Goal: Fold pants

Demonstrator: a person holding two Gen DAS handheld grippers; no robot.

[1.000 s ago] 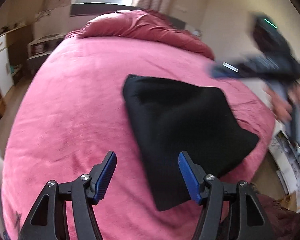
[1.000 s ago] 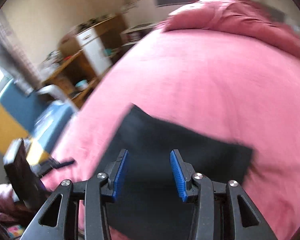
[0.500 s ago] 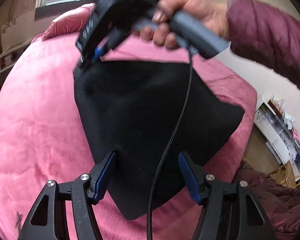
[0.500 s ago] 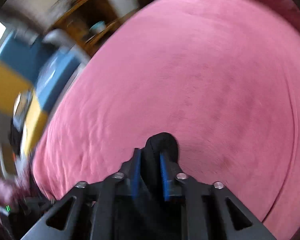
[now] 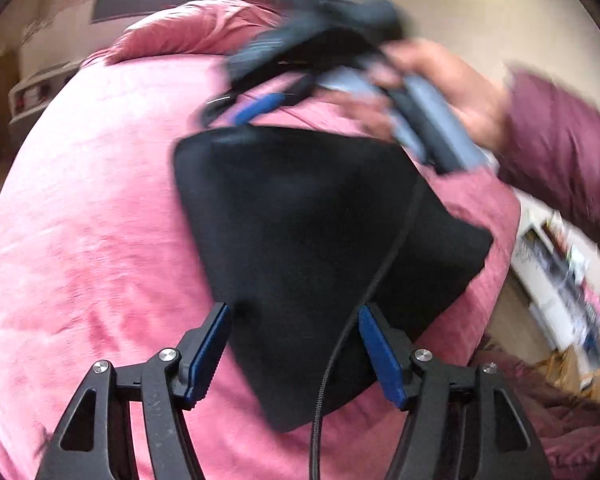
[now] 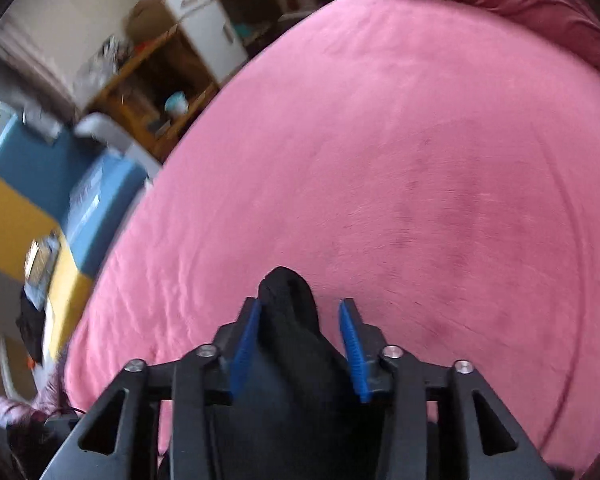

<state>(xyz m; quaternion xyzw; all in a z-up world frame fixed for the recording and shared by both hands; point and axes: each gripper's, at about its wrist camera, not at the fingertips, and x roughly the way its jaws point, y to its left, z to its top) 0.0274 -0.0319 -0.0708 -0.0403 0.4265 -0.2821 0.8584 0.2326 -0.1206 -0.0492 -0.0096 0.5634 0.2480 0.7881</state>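
Observation:
The black pants [image 5: 320, 232] lie folded flat on the pink bed [image 5: 92, 216]. My left gripper [image 5: 294, 344] is open, hovering over the near corner of the pants, empty. My right gripper [image 5: 256, 110] shows blurred in the left wrist view, in the person's hand over the pants' far edge. In the right wrist view my right gripper [image 6: 300, 344] has its jaws apart, with a bunched fold of the black pants [image 6: 290, 320] standing between the blue pads [image 6: 246, 340], touching the left one.
A rumpled pink duvet [image 5: 188, 28] lies at the head of the bed. A black cable [image 5: 364, 300] hangs across the pants. Shelves and a white cabinet [image 6: 204, 20] stand left of the bed, a blue-and-yellow piece [image 6: 40, 184] nearer.
My right gripper was shut on the pants' far corner half a second ago; its jaws have now opened. The left gripper has stayed open over the near corner.

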